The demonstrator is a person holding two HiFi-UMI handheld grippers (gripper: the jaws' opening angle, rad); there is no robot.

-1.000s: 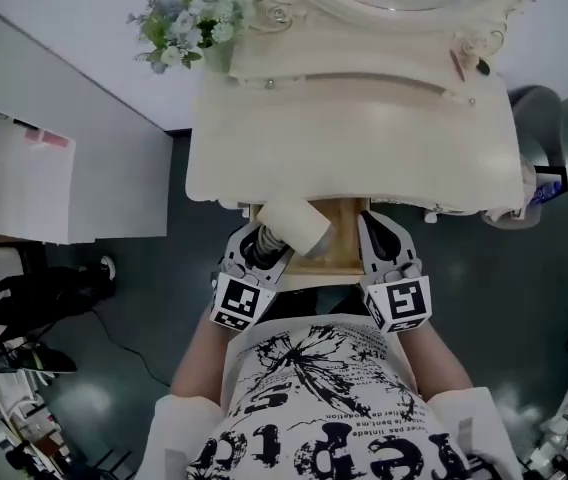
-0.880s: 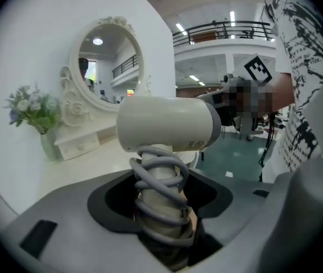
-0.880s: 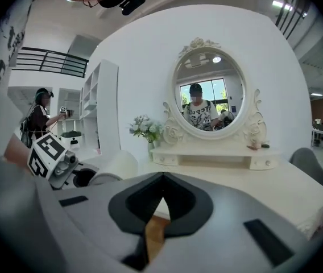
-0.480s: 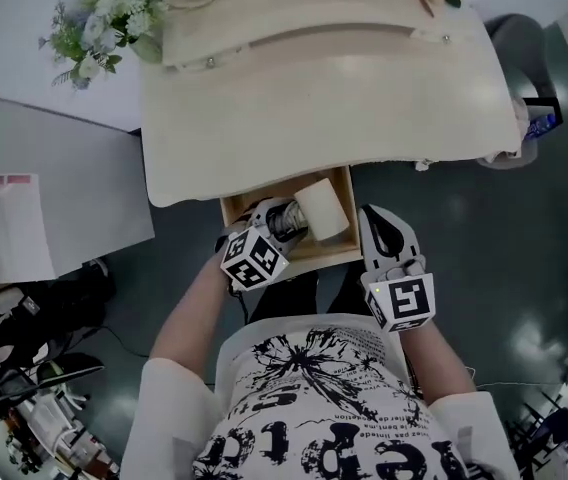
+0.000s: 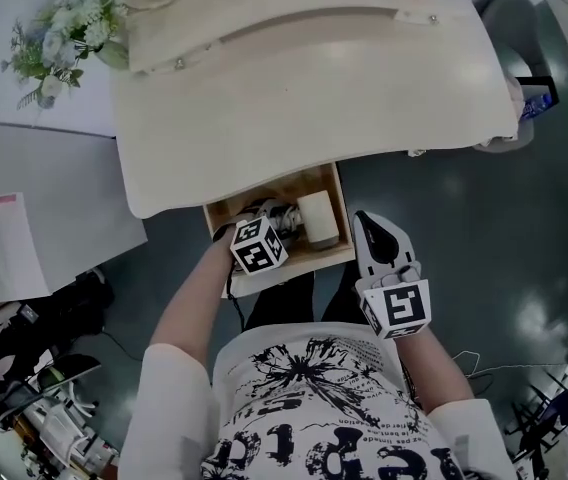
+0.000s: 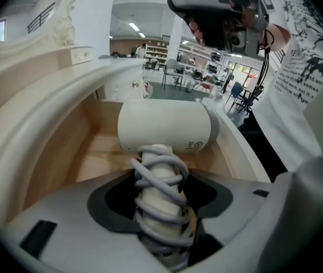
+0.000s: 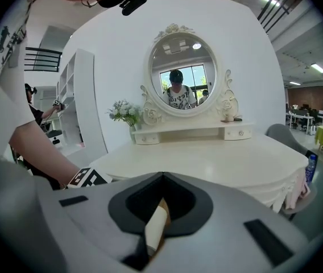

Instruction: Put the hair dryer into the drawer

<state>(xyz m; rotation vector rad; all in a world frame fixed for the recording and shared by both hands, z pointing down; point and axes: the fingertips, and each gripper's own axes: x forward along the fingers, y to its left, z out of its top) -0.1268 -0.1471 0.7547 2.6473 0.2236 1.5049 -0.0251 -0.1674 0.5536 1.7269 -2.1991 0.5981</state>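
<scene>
Spreading across the upper half of the head view, the cream dressing table (image 5: 304,98) has its wooden drawer (image 5: 309,258) standing open at its 6 o'clock edge. Inside the drawer walls is the white hair dryer (image 5: 316,218), with its barrel toward the drawer's 3 o'clock side. The left gripper (image 5: 276,220) is down in the drawer, its jaws clamped on the dryer's handle, which is wound with grey cord (image 6: 160,175). The right gripper (image 5: 376,238) hovers outside the drawer, at about 4 o'clock from it, with its jaws closed together on nothing. A bunch of flowers (image 5: 59,28) sits at the table's 10 o'clock corner.
</scene>
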